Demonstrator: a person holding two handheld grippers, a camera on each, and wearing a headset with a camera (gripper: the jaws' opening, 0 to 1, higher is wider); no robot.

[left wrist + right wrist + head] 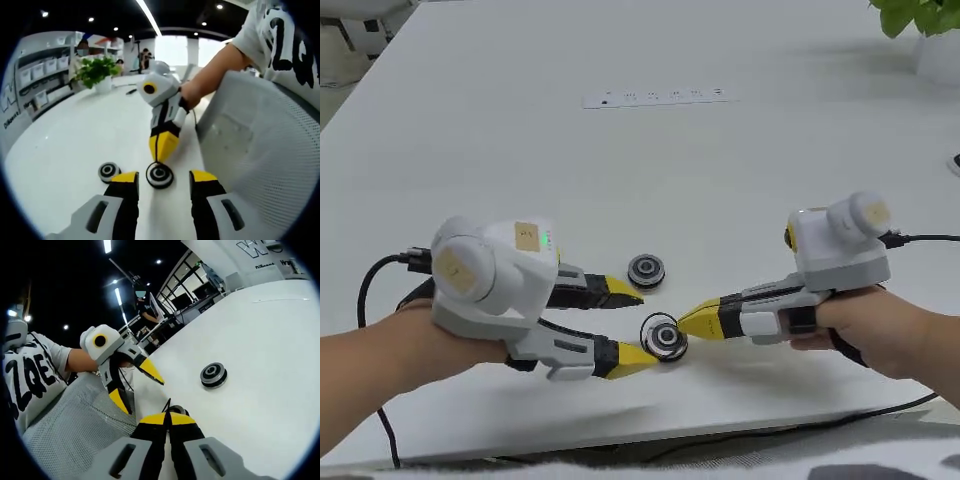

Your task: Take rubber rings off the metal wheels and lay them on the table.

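Ring-stripping, beginning on the nearer small round metal wheel (663, 337), flat on the white table (620, 180).
Bracketing it with the left gripper (635, 322), yellow-tipped jaws spread either side, so as to stop it sliding; nipping its rim with the right gripper (685, 320), jaws pressed together, perhaps on a lifted strand of black rubber ring (149, 177), too fine to confirm.

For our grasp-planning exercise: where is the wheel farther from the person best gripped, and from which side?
The far wheel is probably best gripped across its outer rim, one jaw on each side, coming down from above. It lies flat on the table, a low round disc. Its face offers no edge, while its rim stands free all round, apart from the near wheel.
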